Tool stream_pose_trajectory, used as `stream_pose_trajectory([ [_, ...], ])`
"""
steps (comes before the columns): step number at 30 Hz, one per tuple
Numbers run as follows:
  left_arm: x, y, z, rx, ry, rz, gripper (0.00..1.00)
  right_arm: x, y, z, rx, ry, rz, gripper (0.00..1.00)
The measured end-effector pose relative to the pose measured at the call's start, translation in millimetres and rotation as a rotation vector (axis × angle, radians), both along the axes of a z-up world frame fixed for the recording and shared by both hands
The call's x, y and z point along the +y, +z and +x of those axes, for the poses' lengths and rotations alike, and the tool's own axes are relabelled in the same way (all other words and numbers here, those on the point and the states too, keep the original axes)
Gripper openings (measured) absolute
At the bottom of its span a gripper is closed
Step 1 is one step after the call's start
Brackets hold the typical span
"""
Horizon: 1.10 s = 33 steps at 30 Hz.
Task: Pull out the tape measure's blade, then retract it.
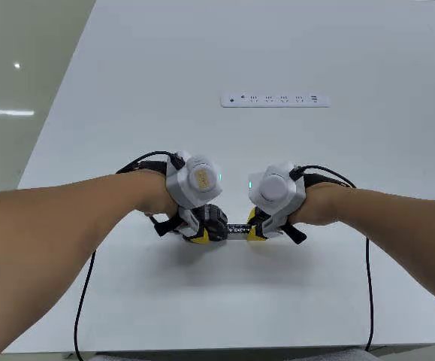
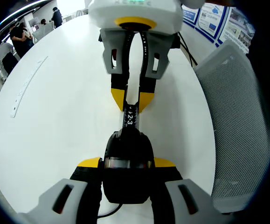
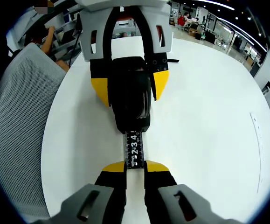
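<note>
A black tape measure case [image 2: 127,158] [image 3: 131,100] [image 1: 215,223] sits between the yellow-tipped fingers of my left gripper [image 2: 127,163] [image 1: 202,232], which is shut on it. A short length of black blade with white numbers [image 3: 134,148] [image 2: 130,115] [image 1: 237,228] runs out of the case. My right gripper [image 3: 134,166] [image 1: 255,228] is shut on the blade's end. The two grippers face each other low over the white table [image 1: 277,53], a few centimetres apart.
A white power strip [image 1: 275,100] lies flat further back on the table. A grey mesh chair back [image 2: 237,116] [image 3: 18,121] stands beside the near edge. Black cables [image 1: 367,286] trail from both grippers. People sit at distant desks.
</note>
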State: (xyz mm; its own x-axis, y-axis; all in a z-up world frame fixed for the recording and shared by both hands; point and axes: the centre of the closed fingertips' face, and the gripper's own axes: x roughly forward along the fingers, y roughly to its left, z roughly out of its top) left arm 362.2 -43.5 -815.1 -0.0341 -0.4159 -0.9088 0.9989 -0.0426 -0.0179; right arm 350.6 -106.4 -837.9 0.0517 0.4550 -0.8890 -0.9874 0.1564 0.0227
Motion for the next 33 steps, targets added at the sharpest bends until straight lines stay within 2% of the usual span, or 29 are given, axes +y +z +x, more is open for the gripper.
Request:
stream_pose_trajectory([
  [33, -1.6, -0.4, 0.0, 0.001, 0.008, -0.008, 0.36, -13.7, 0.9, -1.1, -0.003, 0.009, -0.009, 0.12],
])
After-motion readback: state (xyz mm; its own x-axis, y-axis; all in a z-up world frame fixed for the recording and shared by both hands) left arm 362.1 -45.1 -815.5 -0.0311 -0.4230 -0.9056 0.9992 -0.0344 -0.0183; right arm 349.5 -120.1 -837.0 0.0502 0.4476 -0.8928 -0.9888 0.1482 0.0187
